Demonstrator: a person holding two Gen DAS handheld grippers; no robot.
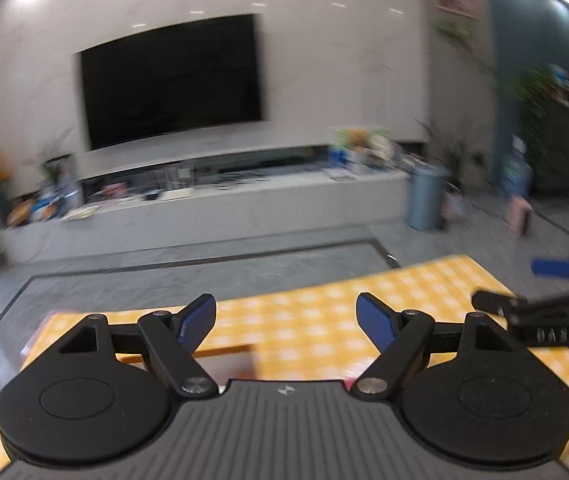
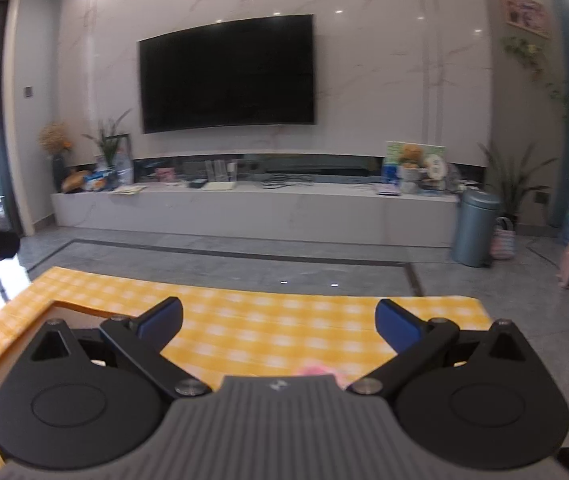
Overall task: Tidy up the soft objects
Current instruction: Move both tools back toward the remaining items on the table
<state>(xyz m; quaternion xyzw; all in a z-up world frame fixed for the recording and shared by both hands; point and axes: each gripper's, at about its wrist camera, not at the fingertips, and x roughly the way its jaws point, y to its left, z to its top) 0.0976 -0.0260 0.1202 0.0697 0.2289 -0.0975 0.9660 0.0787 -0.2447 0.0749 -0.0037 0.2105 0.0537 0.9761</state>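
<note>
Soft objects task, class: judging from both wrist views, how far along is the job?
Nothing looks done yet. Both the left gripper and the right gripper are open and empty above the yellow checked cloth. Only a sliver of something pink peeks out below the right gripper; it is ungrasped. Picking up and sorting all seems left.

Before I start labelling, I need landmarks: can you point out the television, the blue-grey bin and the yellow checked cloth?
television (image 2: 228, 76): right wrist view, middle of the dark screen.
blue-grey bin (image 2: 474, 230): right wrist view, its front wall.
yellow checked cloth (image 2: 276, 332): right wrist view, bare patch between the open fingers.
</note>
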